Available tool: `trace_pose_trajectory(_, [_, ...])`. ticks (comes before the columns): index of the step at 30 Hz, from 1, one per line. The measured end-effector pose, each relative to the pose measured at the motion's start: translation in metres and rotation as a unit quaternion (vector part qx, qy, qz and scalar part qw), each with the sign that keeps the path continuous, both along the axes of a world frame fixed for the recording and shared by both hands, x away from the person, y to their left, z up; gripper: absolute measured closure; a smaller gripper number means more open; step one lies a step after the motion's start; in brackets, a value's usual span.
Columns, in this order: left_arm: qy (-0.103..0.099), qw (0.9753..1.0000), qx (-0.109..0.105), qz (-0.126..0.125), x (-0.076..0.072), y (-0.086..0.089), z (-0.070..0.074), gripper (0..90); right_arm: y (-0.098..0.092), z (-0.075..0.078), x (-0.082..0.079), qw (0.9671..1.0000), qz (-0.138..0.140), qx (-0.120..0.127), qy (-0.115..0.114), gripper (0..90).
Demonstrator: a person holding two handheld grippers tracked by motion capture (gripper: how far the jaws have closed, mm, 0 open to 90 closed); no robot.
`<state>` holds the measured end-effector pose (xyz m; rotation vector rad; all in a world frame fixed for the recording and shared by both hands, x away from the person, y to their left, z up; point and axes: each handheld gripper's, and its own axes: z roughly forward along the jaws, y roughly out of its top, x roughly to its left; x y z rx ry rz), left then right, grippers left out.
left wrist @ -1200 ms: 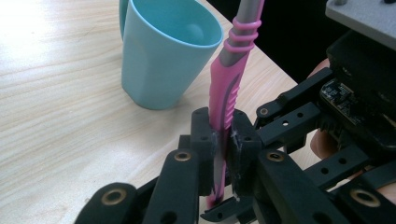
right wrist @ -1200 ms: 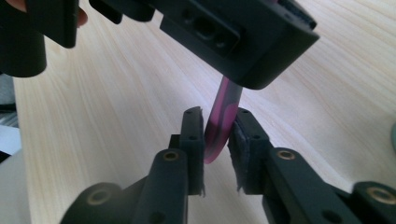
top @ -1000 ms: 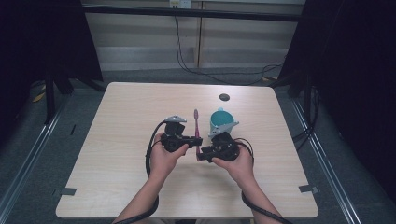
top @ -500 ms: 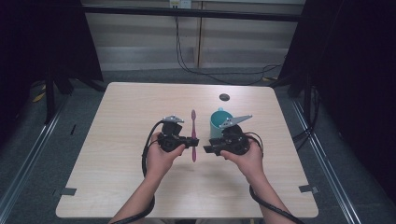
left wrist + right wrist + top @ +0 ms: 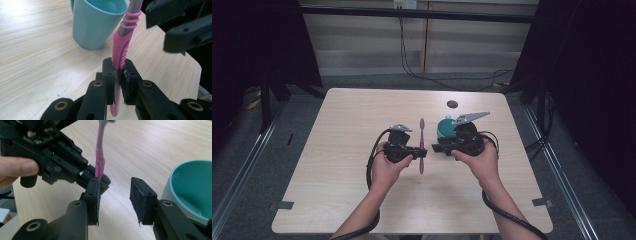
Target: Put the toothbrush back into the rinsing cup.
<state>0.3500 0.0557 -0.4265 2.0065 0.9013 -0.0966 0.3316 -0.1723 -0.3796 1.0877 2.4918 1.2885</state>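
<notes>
Pale wood table (image 5: 337, 190) on grey floor (image 5: 242, 165), dark curtains (image 5: 597, 100) either side. Left gripper (image 5: 418, 152) pinches toothbrush (image 5: 421, 145) at table centre; right gripper (image 5: 436, 149) spread beside teal cup (image 5: 444, 126).

bare surface (image 5: 337, 165) lies wide to the left; the teal cup (image 5: 444, 127) crowds just behind the right gripper (image 5: 435, 148), toothbrush (image 5: 421, 145) between both grippers.

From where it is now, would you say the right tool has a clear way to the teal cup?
Probably yes. The right tool is open and holds nothing, and the teal cup stands right beside it on the table. The pink toothbrush is clamped in the left tool, on the far side from the cup.
</notes>
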Motion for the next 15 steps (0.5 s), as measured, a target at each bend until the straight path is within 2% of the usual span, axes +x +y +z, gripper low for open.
trace_pose_trajectory(7, [0.0,1.0,-0.001,-0.003,0.0,-0.003,0.001,82.9,0.003,0.015,0.004,0.9999,-0.004,0.013,-0.006,61.8])
trace_pose_trajectory(15, [-0.002,1.0,-0.006,-0.007,-0.002,-0.007,0.001,82.9,0.011,0.019,0.007,0.9999,0.002,0.014,-0.003,65.4])
